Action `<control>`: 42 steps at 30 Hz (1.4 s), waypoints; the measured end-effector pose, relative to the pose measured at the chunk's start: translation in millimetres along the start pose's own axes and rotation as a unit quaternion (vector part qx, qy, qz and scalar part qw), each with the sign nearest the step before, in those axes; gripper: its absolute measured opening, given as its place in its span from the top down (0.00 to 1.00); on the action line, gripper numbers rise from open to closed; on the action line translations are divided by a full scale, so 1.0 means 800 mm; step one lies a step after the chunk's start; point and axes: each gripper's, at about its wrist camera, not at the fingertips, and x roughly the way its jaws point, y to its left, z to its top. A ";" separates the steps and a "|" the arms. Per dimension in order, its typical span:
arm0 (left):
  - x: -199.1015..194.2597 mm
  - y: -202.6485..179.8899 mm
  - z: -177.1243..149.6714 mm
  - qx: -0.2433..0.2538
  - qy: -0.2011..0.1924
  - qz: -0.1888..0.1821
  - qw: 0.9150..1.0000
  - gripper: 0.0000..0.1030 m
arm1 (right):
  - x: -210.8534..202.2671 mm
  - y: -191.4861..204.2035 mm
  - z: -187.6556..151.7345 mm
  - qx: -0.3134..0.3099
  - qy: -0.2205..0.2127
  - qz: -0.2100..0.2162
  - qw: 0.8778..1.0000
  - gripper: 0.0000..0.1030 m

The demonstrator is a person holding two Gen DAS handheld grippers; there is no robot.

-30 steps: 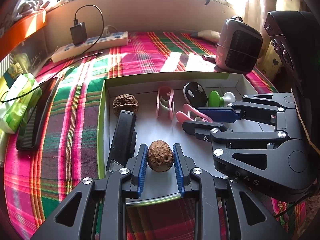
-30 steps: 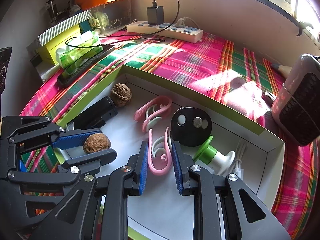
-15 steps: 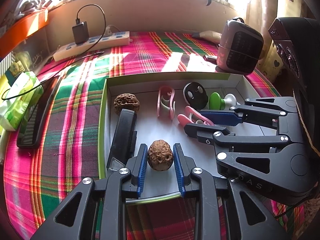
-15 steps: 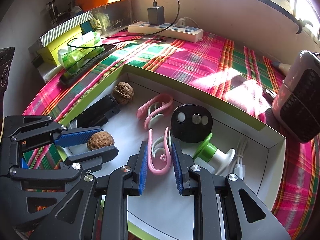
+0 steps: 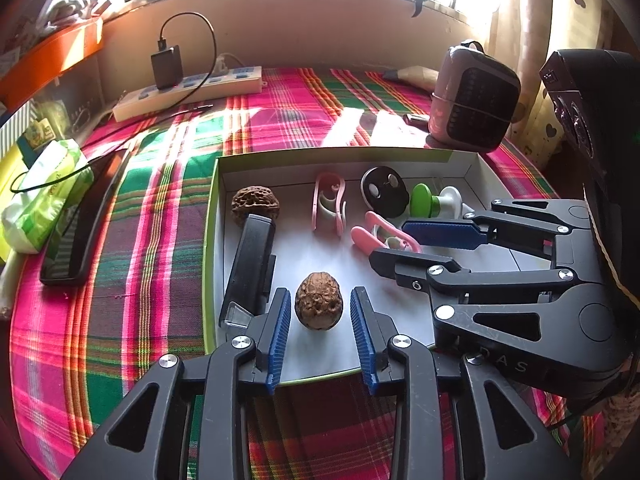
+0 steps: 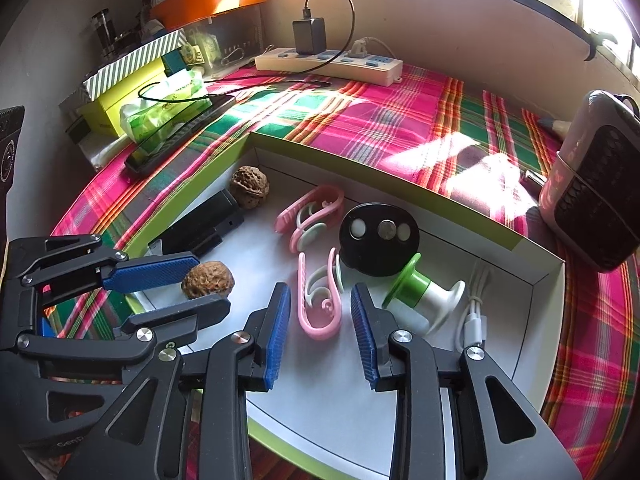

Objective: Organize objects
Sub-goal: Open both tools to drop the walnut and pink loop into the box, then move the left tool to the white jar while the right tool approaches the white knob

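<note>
A shallow white box with green walls point(image 5: 211, 216) point(image 6: 532, 276) lies on the plaid cloth. In it are two walnuts, two pink clips, a black disc point(image 5: 385, 191) point(image 6: 379, 239), a green-and-white spool point(image 5: 434, 200) point(image 6: 420, 292) and a black bar point(image 5: 251, 260) point(image 6: 200, 228). My left gripper point(image 5: 319, 304) point(image 6: 188, 284) is open around the near walnut point(image 5: 319, 306) point(image 6: 208, 279), which rests on the box floor with gaps on both sides. My right gripper point(image 6: 320, 300) point(image 5: 394, 242) is open around a pink clip point(image 6: 320, 300) point(image 5: 384, 237), not touching it. The second walnut point(image 5: 255, 202) point(image 6: 249, 187) and second clip point(image 5: 329, 204) point(image 6: 310, 216) lie further back.
A white cable point(image 6: 476, 312) lies in the box's right corner. On the cloth stand a power strip with charger point(image 5: 188, 90) point(image 6: 328, 62), a pink fan heater point(image 5: 474, 98) point(image 6: 592, 184), a phone point(image 5: 80, 220) point(image 6: 176, 136) and a green tissue pack point(image 5: 44, 192) point(image 6: 164, 112).
Both grippers have opened: the left one let go of the walnut, the right one let go of the pink clip. Both objects now rest on the box floor.
</note>
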 end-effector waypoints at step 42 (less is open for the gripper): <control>-0.076 -0.013 -0.052 -0.011 -0.049 -0.011 0.999 0.71 | -0.100 0.015 -0.067 0.065 -0.088 -0.034 0.993 0.66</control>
